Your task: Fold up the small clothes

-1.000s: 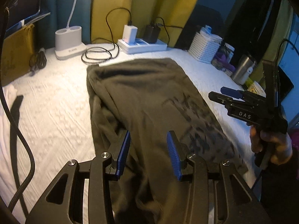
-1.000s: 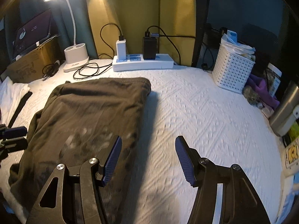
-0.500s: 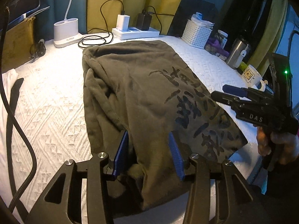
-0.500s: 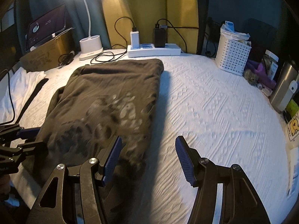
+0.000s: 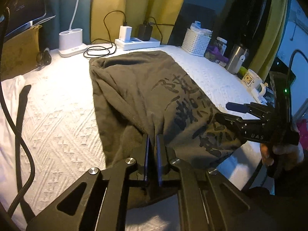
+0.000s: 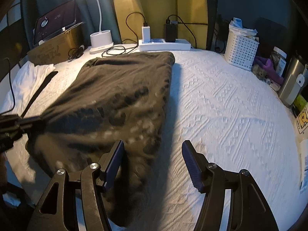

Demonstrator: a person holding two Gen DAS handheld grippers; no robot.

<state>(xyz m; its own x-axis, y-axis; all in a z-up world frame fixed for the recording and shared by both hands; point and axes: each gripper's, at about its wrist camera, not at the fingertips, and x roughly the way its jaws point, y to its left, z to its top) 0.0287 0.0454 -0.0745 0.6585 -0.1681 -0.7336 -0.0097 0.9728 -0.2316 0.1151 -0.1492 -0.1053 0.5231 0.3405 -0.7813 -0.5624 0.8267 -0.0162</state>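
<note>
A dark olive T-shirt [image 5: 146,88] with black printed characters lies lengthwise on the white textured bedspread [image 5: 57,115]; it also shows in the right wrist view [image 6: 119,96]. My left gripper [image 5: 152,140] is shut on the shirt's near edge, the cloth pinched between the blue pads. My right gripper [image 6: 152,154] is open, its left finger over the shirt's near right corner, its right finger over bare bedspread [image 6: 221,105]. In the left wrist view the right gripper [image 5: 227,111] hovers open at the shirt's right edge. In the right wrist view the left gripper [image 6: 30,122] holds the cloth at the far left.
At the back stand a white lamp base [image 6: 101,40], a power strip with chargers [image 6: 163,43], coiled cables [image 6: 115,51], a cardboard box [image 6: 55,46]. A white basket [image 6: 241,53], steel flask [image 6: 291,80] and mug [image 5: 252,79] line the right side. White cloth [image 6: 28,79] lies left.
My left gripper closed on the shirt's near edge, bunching the cloth there. My right gripper moved closer to the shirt's near right corner and stayed open.
</note>
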